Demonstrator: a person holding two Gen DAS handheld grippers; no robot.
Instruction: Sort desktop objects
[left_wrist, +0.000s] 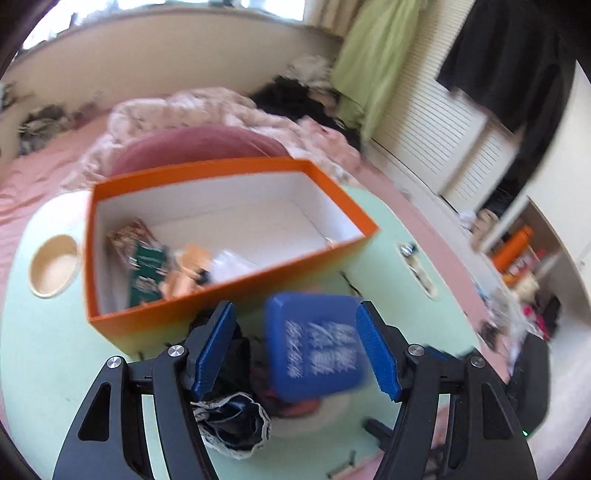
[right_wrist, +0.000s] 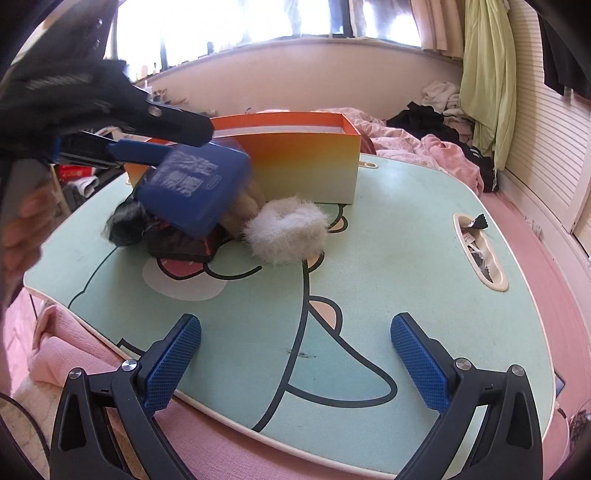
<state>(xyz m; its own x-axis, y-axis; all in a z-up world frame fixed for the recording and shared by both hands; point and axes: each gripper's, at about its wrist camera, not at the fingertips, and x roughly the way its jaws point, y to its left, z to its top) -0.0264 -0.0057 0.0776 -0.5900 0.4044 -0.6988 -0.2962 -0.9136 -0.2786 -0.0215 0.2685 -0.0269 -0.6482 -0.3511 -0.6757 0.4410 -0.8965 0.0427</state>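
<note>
Mint cartoon-print bench (right_wrist: 388, 258) on a pink bed | left view alone shows inside the orange box (left_wrist: 229, 236) (packets heaped at one end) | left tongs (left_wrist: 295, 347) spread, blue pack (left_wrist: 314, 343) blurred between pads, grip uncertain | right tongs (right_wrist: 295, 362) wide apart, holding nothing, low over near edge | white fluffy scrunchie (right_wrist: 286, 230) just beside box.
</note>
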